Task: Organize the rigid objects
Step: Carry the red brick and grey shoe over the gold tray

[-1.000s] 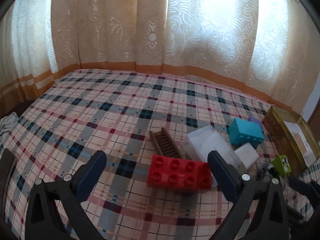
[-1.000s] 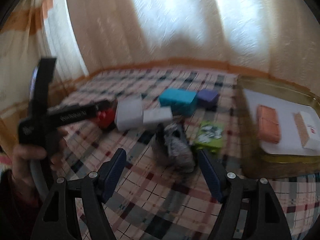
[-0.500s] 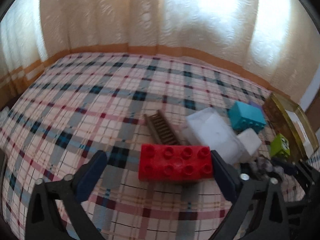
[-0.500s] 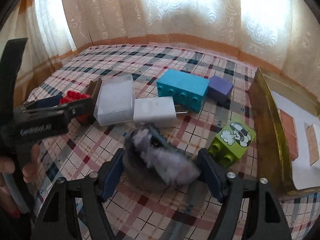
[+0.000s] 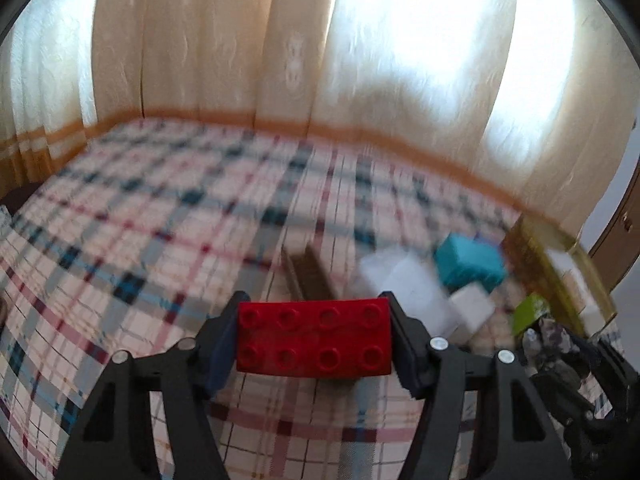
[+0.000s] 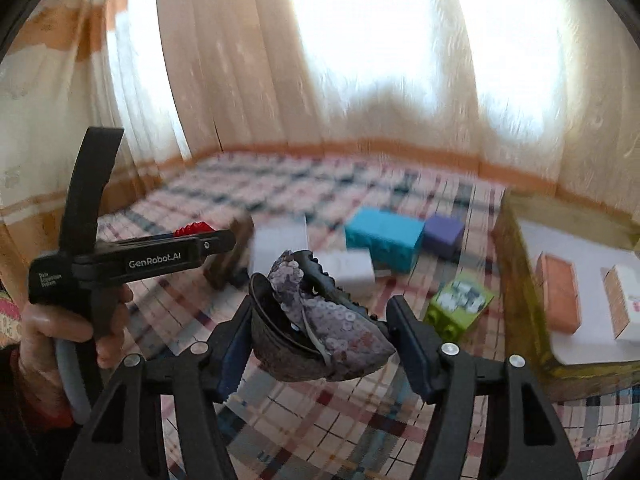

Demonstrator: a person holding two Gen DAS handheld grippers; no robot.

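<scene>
The left gripper (image 5: 314, 344) is clamping a red eight-stud plastic building brick (image 5: 314, 342) by its two short ends, studs facing up, and is holding it above the plaid bedspread (image 5: 140, 248). The right gripper (image 6: 318, 336) is closing its dark blue pads on a small grey sequinned shoe (image 6: 320, 332), which is sitting tilted between them, its dark opening toward the left pad.

Lying on the plaid cloth beyond the shoe are a teal plastic building brick (image 6: 384, 242) with a small purple block (image 6: 444, 236) just beside it on the right, a white rectangular block (image 6: 348, 268) near a translucent white plastic box (image 6: 280, 246), a brown ridged plastic piece (image 6: 230, 258) next to that box, and a lime-green printed brick (image 6: 460, 308) close to the tray. At the right, a gold-rimmed rectangular tray (image 6: 516, 276) is holding an orange rectangular block (image 6: 558, 296) and a white-and-orange small box (image 6: 624, 306), the two well apart on its white lining.

In the right wrist view a bare hand (image 6: 52, 328) is gripping the left tool's handle, the red brick just peeking out past its fingers. Pale patterned curtains (image 6: 360, 80) are hanging behind the bed, with light glowing through.
</scene>
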